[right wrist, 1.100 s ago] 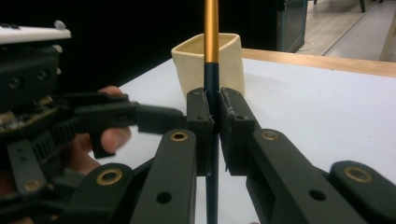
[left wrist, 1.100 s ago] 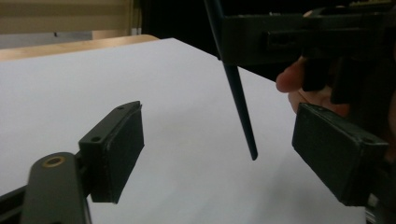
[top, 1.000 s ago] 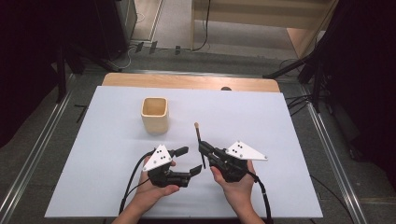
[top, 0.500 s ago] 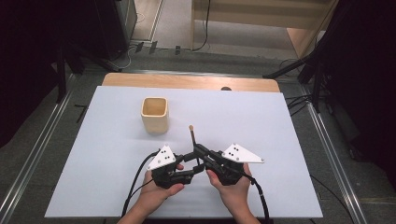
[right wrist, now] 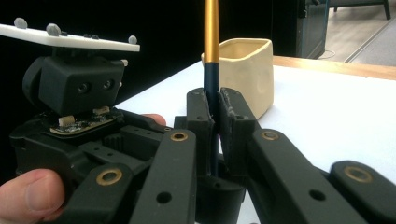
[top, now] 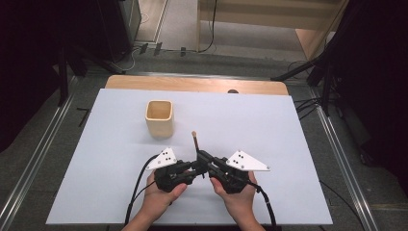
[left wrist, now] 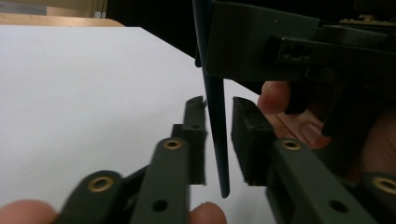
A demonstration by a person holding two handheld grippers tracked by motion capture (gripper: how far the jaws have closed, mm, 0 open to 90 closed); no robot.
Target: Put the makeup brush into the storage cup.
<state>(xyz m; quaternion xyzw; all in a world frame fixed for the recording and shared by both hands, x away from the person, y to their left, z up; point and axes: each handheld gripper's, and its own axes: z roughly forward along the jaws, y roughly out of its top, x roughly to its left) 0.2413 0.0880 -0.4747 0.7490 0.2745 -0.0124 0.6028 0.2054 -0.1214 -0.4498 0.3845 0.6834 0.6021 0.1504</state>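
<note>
Nearest the person, the right gripper (right wrist: 212,112) is clamped on the dark lower shaft of the brush (top: 195,142), holding it upright. Just beside it, the left gripper (left wrist: 219,135) has just been closing around the brush's bottom end, though a sliver of gap shows at each pad. Risk: a handover now could let it slip and topple. The cup (top: 159,118) stands farther off, beyond the brush.

A dark-blue and gold brush (right wrist: 211,70), a cream cup (top: 159,117), a white table (top: 288,144).
</note>
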